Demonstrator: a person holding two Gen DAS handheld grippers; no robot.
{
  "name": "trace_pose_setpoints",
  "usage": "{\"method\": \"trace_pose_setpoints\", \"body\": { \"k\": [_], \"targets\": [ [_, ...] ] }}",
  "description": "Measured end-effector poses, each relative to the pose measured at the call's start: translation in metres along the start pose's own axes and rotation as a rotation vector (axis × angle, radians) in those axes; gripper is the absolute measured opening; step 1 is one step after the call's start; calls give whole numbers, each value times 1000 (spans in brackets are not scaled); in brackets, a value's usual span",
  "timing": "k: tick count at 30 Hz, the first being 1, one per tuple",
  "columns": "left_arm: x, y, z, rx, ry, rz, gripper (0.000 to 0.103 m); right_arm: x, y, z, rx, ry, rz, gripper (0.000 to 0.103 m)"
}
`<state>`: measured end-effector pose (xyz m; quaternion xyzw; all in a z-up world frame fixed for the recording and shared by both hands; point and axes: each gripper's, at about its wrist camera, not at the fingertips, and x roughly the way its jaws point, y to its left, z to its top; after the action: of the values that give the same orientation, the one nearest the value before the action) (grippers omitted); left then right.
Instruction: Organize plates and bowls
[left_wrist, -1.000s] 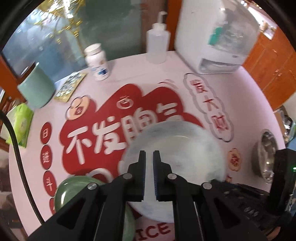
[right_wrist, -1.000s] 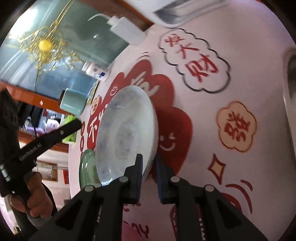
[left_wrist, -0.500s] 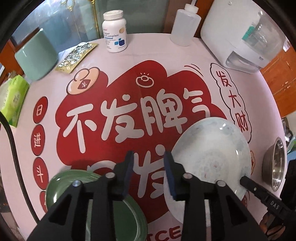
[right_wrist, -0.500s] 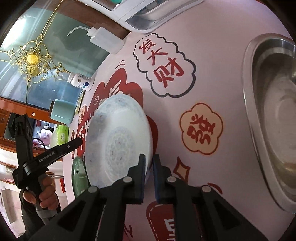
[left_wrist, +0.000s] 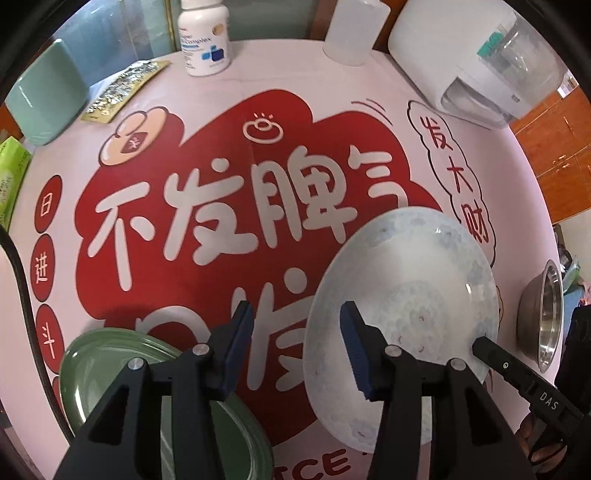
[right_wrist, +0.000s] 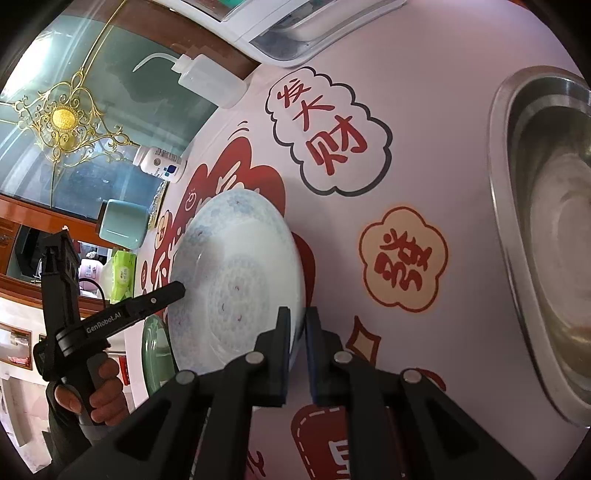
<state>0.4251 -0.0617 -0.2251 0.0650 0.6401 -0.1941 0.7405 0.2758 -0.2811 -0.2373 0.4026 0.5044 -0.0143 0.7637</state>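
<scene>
A white plate with a pale blue pattern (left_wrist: 406, 295) is tilted above the red-printed table, beside a green plate (left_wrist: 122, 373) that lies flat at the near left. My right gripper (right_wrist: 297, 328) is shut on the white plate's (right_wrist: 236, 273) near rim. My left gripper (left_wrist: 295, 332) points down over that plate's left edge. Its jaws are opening and the rim shows between them, but the pads are not pressing on it. In the right wrist view, one of the left gripper's fingers (right_wrist: 173, 291) reaches over the plate, and the green plate (right_wrist: 155, 350) peeks out behind.
A steel bowl (right_wrist: 546, 221) stands at the table's right edge. Along the far side are a pill bottle (left_wrist: 205, 37), a squeeze bottle (left_wrist: 351, 33), a white appliance (left_wrist: 476, 59), a mint cup (left_wrist: 44, 96), a foil packet (left_wrist: 125, 88) and a green tissue pack (left_wrist: 9, 177).
My left gripper went from shut to open and dropped closer to the table. The white plate shifted right in its view. My right gripper kept its hold on the rim.
</scene>
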Motion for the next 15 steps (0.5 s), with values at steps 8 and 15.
{"method": "trace_pose_setpoints", "body": {
  "k": [8,15],
  "targets": [
    [8,-13,0,29,34,-24,17,1,0,1,-4,6,5,8],
    [7,-12,-1,24,25,-24,16,1,0,0,-16,1,12,8]
  ]
}}
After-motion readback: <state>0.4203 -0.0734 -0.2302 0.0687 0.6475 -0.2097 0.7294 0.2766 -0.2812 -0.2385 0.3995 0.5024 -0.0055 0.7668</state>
